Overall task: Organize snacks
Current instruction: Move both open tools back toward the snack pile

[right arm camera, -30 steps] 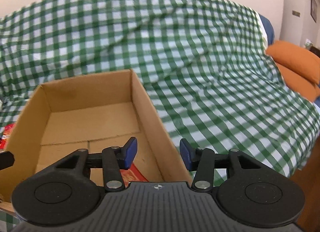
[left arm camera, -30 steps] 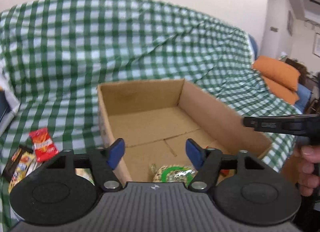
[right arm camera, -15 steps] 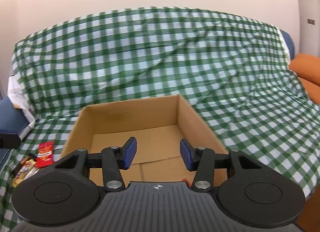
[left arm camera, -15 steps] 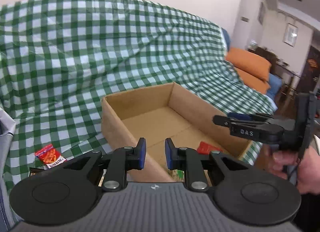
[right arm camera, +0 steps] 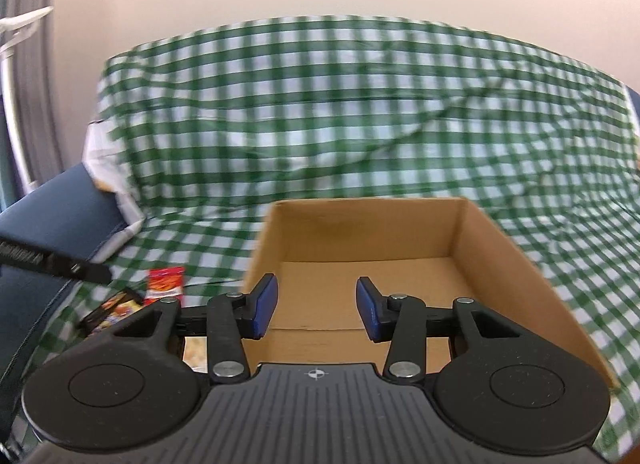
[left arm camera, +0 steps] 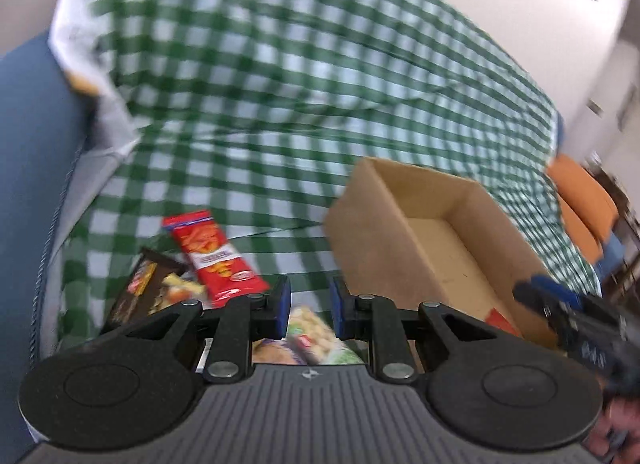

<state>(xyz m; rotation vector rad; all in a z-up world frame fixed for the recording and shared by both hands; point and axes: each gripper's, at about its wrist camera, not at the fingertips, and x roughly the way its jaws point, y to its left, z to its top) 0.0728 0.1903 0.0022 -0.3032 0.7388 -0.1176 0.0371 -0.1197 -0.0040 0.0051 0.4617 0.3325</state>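
Observation:
An open cardboard box sits on a green checked cloth; a red packet lies inside it near the front. Left of the box lie a red snack packet, a dark brown packet and a green-and-white bag. My left gripper hangs above the loose snacks, its jaws narrowly apart and empty. My right gripper is open and empty above the box's near end, and it also shows at the right of the left wrist view.
The checked cloth drapes a sofa whose blue arm rises at the left. Orange cushions lie at the far right. A pale wall stands behind.
My left gripper has swung left from over the box to above the loose snacks, its jaws having narrowed from wide open. My right gripper has moved left, now centred over the box.

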